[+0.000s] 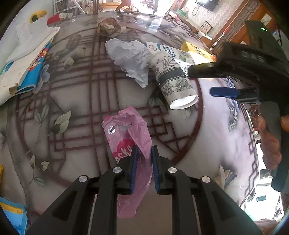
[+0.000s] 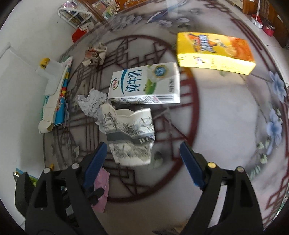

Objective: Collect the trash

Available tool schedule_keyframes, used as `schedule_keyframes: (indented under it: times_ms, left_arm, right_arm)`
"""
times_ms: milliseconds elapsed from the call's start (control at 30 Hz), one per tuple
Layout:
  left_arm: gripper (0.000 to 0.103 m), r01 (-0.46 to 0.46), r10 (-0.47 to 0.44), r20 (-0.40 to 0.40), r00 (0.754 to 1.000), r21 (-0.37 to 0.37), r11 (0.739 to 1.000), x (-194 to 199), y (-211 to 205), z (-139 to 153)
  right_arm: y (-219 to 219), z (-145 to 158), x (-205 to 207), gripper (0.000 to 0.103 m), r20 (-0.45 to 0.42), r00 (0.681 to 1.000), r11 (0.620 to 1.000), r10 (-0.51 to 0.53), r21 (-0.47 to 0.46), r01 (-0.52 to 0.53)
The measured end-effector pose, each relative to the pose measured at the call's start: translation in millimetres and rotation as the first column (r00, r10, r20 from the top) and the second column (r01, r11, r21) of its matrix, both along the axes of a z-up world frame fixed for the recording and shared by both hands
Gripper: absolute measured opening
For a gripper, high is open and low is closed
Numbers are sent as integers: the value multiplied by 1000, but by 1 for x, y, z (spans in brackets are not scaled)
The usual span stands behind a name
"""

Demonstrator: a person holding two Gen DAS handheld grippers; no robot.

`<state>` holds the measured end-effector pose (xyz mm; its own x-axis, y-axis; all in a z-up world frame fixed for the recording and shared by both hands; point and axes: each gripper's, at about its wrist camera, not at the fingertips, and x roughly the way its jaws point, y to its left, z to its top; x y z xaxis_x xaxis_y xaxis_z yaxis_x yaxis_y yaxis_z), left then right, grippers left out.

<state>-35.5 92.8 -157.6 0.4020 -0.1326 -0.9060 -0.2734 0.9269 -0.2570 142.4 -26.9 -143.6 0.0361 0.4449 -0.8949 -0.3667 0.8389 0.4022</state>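
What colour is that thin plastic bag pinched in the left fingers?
Pink, with a red printed patch: the crumpled thin plastic bag shows best in the left wrist view.

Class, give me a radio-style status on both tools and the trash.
Left tool shut on pink bag. Right tool open, over paper cup. Milk carton just beyond cup.

**A lived-in home, seen past a round desk**

A glass-topped round desk (image 1: 86,94) printed with lattice and flowers stands on pale tiled floor. Beyond it are patterned wallpaper (image 1: 207,12), a wall-mounted television (image 1: 207,3), carved wooden furniture (image 1: 233,30) and a white wire rack (image 2: 75,15) of papers.
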Motion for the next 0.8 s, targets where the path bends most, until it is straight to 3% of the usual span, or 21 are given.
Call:
schedule_keyframes:
  times_ms: [100,400,467,533,800]
  left_arm:
    - [27,-12,12,-2,1000,-7,1000,0,2,-3]
    - [42,-37,37,3,999,-27,999,-2,8,-4]
    - [43,-40,40,2,999,-25,999,-3,8,-5]
    - [43,-37,37,-5,999,-15,999,-2,7,-6]
    - [43,-40,40,-8,999,-1,999,4,2,-5]
  right_arm:
    - [15,-9,3,82,-19,1000,999,24,-32,-24]
    - [37,-30,7,85,-66,996,995,61,-78,-66]
    - [41,-32,6,80,-51,996,993,74,-90,-78]
    - [44,-30,3,65,-20,994,989,104,-107,-105]
    - [23,-2,-1,65,29,996,996,85,-30,-84]
